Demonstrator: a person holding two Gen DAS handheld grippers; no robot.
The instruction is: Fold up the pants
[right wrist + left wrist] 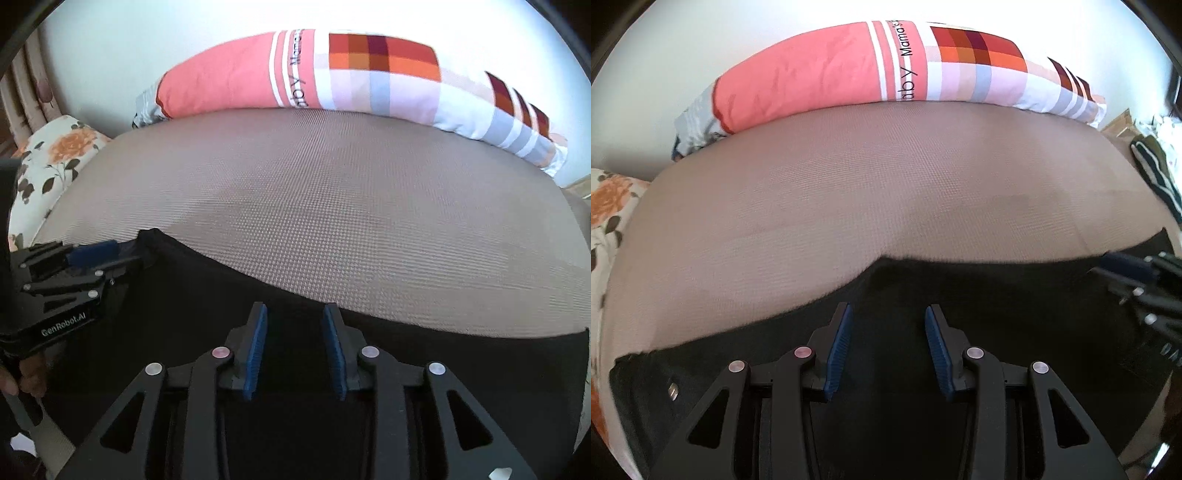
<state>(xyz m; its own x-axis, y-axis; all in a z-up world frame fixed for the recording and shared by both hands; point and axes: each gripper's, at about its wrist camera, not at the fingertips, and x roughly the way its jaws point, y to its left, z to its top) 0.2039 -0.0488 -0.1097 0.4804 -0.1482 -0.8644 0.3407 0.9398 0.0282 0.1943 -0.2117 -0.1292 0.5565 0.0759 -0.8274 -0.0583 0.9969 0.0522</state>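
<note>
Pants (923, 288) lie dark along the bed's (849, 192) near edge; left claw (888, 317) and right claw (294, 314) hover wide above. Uneven pinches would likely skew the fold.

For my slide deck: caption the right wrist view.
Open right gripper poised over black pants on a taupe mattress, left gripper alongside.

Taupe mattress (886, 177), bright white wall (701, 48)
</note>
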